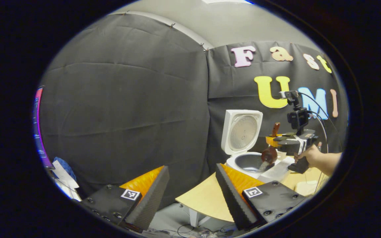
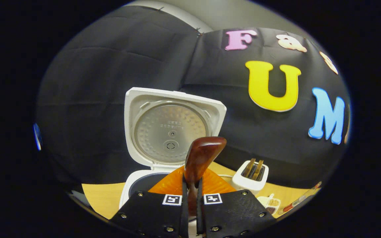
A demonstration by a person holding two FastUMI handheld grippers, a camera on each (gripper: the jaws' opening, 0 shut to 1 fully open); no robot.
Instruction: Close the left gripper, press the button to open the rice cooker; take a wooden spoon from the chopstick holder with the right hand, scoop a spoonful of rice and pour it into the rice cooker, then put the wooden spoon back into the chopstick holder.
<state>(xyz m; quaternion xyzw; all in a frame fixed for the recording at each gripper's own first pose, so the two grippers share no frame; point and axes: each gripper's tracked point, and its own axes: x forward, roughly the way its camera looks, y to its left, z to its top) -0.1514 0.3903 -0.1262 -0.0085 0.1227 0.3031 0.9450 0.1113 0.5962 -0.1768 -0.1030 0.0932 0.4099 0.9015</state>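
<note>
While the rice cooker (image 2: 164, 138) stands on the bench (image 1: 207, 198) with its lid up, the right gripper (image 2: 190, 195) has its fingers clamped on the wooden spoon (image 2: 200, 158), handle toward twelve o'clock. In the left gripper view the spoon's bowl tips rice over the pot's rim. The left gripper (image 1: 190, 188) hangs well apart at the cooker's seven o'clock, fingers spread wide, holding nothing.

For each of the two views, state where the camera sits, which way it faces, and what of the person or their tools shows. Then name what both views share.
Left gripper view: rides on the left hand-held gripper, held back off the table's edge with jaws apart, facing the rice cooker; the right hand-held gripper and a hand show beyond.
Right gripper view: rides on the right hand-held gripper, close above the cooker, looking at its raised lid; its fingers clamp the wooden spoon.
Shared: rice cooker, wooden spoon, table.
</note>
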